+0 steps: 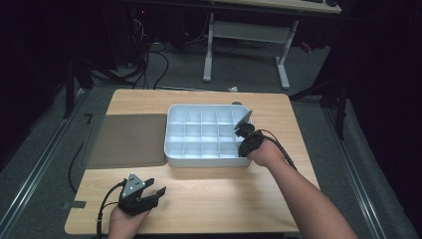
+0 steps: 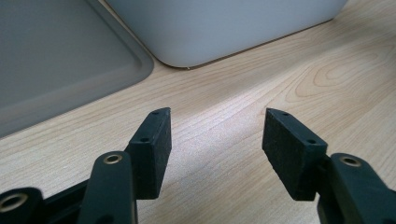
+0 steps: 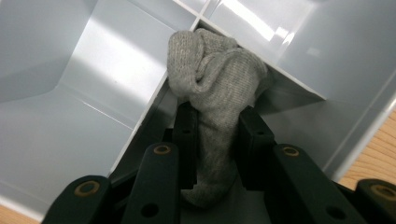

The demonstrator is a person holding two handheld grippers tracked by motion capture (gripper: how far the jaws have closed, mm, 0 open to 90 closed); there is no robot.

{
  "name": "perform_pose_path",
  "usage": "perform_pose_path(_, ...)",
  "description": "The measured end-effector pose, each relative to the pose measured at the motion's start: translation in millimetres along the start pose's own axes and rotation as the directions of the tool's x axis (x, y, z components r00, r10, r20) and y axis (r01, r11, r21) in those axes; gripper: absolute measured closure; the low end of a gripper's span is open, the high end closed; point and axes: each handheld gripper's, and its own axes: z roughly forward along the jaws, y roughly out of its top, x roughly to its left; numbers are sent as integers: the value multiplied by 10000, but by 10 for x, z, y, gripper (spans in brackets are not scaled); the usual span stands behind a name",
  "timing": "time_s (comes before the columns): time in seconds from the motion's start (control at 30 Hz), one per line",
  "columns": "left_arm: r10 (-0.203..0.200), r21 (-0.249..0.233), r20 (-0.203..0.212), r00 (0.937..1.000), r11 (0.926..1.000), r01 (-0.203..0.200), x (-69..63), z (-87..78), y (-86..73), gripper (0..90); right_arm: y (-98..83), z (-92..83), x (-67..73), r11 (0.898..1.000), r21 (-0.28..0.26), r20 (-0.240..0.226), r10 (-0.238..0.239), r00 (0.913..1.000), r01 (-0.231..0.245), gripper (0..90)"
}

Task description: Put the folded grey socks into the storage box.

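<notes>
A white tray [image 1: 206, 162] split into several compartments stands in the middle of the wooden table [image 1: 224, 194]. My right gripper [image 1: 239, 131] reaches into a compartment at the tray's right side. In the right gripper view this gripper [image 3: 217, 126] is shut on a grey knitted sock [image 3: 215, 84], whose bunched top rests against a divider of the tray [image 3: 46, 116]. My left gripper [image 1: 155, 186] lies near the table's front left, open, with bare wood between its fingers. From its own view, the left gripper [image 2: 217, 135] points toward the tray's outer wall [image 2: 224, 28].
A flat grey mat [image 1: 127, 139] lies against the tray's left side and shows again as the mat [image 2: 56, 56] in the left gripper view. Cables and a white desk frame [image 1: 246, 32] stand on the floor beyond the table.
</notes>
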Motion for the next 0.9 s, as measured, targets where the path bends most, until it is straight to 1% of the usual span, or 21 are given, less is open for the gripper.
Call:
perform_pose_path(0.07,0,13,12,10000,10000,0,1,2,0,428,-4,-3,-10,9999,-49,-18,-117,9999,117,723)
perform_pose_path(0.17,15,19,15,10000,10000,-15,-1,5,0,428,-7,-14,-13,9999,-88,-62,-123,9999,122,708)
perform_pose_path(0.33,9,32,44,10000,10000,-10,-6,9,1,428,-10,-44,0,9994,-144,-142,-317,9994,315,640)
perform_pose_path(0.37,11,34,51,10000,10000,-11,-8,9,1,428,-11,-56,18,9998,-73,-144,-200,9997,199,622)
perform_pose_path(0.43,21,30,51,10000,10000,-21,-12,9,1,428,-6,-70,12,9993,-118,-140,-365,9992,364,602)
perform_pose_path(0.47,19,12,34,10000,10000,-19,-14,9,1,428,-7,-80,18,9997,-75,-164,-245,9996,243,593)
perform_pose_path(0.57,14,27,54,10000,10000,-14,-11,9,1,428,-10,-134,-3,9992,-227,-205,-331,9992,327,590)
perform_pose_path(0.6,17,34,56,10000,10000,-17,-10,10,1,428,-15,-168,-3,9994,-265,-253,-225,9994,218,588)
perform_pose_path(0.63,21,53,69,10000,10000,-21,-9,10,2,428,-18,-190,-7,9992,-317,-261,-237,9994,229,587)
perform_pose_path(0.67,22,36,51,10000,10000,-22,-10,13,1,428,-21,-221,-14,9986,-417,-274,-325,9991,313,586)
perform_pose_path(0.7,30,39,50,10000,10000,-30,-12,14,1,428,-28,-260,-6,9989,-438,-324,-191,9993,177,587)
perform_pose_path(0.73,34,42,46,10000,10000,-34,-13,15,1,428,-34,-299,0,9987,-484,-354,-159,9992,142,593)
perform_pose_path(0.77,36,46,46,10000,10000,-36,-15,16,1,428,-38,-333,-7,9978,-594,-354,-316,9989,294,632)
perform_pose_path(0.8,32,44,46,10000,10000,-32,-16,16,1,428,-49,-377,0,9980,-561,-413,-327,9986,303,697)
perform_pose_path(0.87,35,35,46,10000,10000,-35,-19,16,2,428,-68,-411,21,9982,-496,-331,-352,9988,335,821)
perform_pose_path(0.9,45,35,43,10000,10000,-45,-20,15,2,428,-77,-408,22,9977,-438,-230,-530,9983,520,853)
